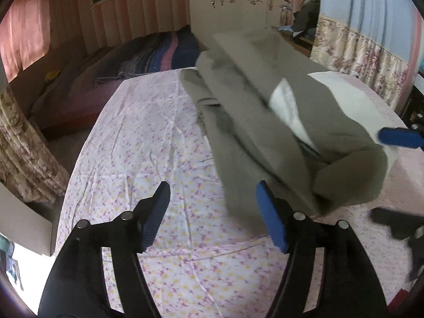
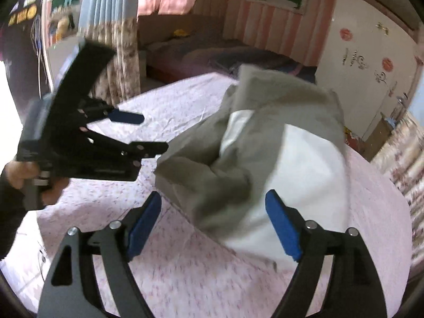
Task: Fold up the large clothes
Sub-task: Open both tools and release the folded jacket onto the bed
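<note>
Bed (image 1: 148,143): covered by a pale sheet with small pink and yellow flowers; near and right edges cut off by the lens rim in both views.

Grey garment (image 1: 265,122): large, olive-grey, lying on the right half of the bed in loose, partly folded layers; a white lining or second white cloth (image 1: 285,98) shows inside it, and which it is cannot be told. Motion blur smears its edges. In the right wrist view the garment (image 2: 212,175) rises in a heap between the two grippers, white cloth (image 2: 286,175) spreading to its right.

Second bed (image 1: 127,63): far left, dark striped bedding, detail indistinct.

Left gripper (image 1: 214,212): blue-padded fingers spread wide, nothing between them; the right pad sits at the garment's near edge, contact unclear. Seen from the right wrist view (image 2: 148,135), it is held in a hand (image 2: 34,177) at far left, blurred.

Right gripper (image 2: 212,222): fingers spread wide, garment heap just beyond them, nothing pinched. In the left wrist view only one blue finger (image 1: 397,137) shows, at the right edge.
</note>
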Demonstrator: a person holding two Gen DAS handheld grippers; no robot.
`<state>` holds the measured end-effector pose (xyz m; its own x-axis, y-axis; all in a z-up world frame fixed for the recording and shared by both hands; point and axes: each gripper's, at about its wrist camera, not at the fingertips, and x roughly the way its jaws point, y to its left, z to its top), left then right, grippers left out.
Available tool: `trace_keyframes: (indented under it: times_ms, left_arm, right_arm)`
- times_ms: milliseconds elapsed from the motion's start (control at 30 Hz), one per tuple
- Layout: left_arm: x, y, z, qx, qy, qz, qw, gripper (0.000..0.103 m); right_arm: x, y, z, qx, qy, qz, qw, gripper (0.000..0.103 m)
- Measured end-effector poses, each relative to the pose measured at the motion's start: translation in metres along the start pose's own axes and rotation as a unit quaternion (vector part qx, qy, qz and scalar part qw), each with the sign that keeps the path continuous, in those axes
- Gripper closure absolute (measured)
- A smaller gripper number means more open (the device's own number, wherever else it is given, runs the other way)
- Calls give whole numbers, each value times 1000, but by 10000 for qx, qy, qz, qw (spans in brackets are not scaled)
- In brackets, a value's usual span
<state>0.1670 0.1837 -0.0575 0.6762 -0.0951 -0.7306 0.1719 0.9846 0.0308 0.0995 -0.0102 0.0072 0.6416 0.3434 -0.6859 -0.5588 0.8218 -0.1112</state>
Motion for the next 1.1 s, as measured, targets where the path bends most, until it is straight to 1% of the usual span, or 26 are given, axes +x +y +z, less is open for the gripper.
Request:
trace_keyframes:
  times_ms: [167, 233, 300, 367, 400, 433, 467, 500, 600, 667, 733, 800, 967, 1100]
  left_arm:
    - [-10, -18, 1, 137, -85, -26, 9999, 34]
    - [-18, -24, 2, 212, -153, 7, 9997, 34]
    - [-25, -28, 4, 245, -188, 2, 9995, 33]
    - [-31, -32, 10, 203, -263, -74, 9994, 32]
    - [-34, -34, 13, 193, -291, -132, 9993, 30]
    - [-36, -38, 17, 201, -321, -256, 9990, 25]
    - [-36, -41, 19, 222, -338, -385, 9984, 22]
    - [-35, -48, 22, 265, -343, -457, 9980, 21]
    - [-24, -65, 25, 475, -276, -402, 9977, 21]
    - [-16, -69, 26, 479, -224, -525, 9972, 21]
    - [-3, -68, 28, 324, -93, -841, 9959, 23]
    - [9, -65, 28, 145, 111, -1158, 9931, 28]
    - [8, -59, 33, -156, 66, -1616, 9867, 28]
    - [8, -62, 36, -234, 76, -1513, 9882, 28]
  right_arm:
    - [-27, -25, -19, 113, 11, -436, 9990, 22]
    - [-40, -41, -28, 262, -31, -586, 9979, 22]
    - [-46, -60, -31, 443, -120, -743, 9962, 22]
    - [-49, -75, -34, 662, -176, -820, 9943, 22]
    - [-49, -86, -34, 818, -193, -862, 9927, 22]
    - [-47, -94, -34, 943, -213, -877, 9914, 22]
    - [-44, -100, -35, 1038, -216, -829, 9909, 22]
    - [-37, -107, -36, 1158, -179, -747, 9903, 22]
    - [-12, -123, -44, 1460, -63, -693, 9868, 22]
    - [2, -127, -49, 1622, -7, -591, 9850, 22]
    - [5, -129, -52, 1714, -58, -497, 9839, 22]
    - [6, -133, -52, 1810, -104, -431, 9825, 22]
    - [-3, -140, -49, 1836, -212, -540, 9813, 22]
    - [-3, -139, -47, 1811, -228, -579, 9815, 22]
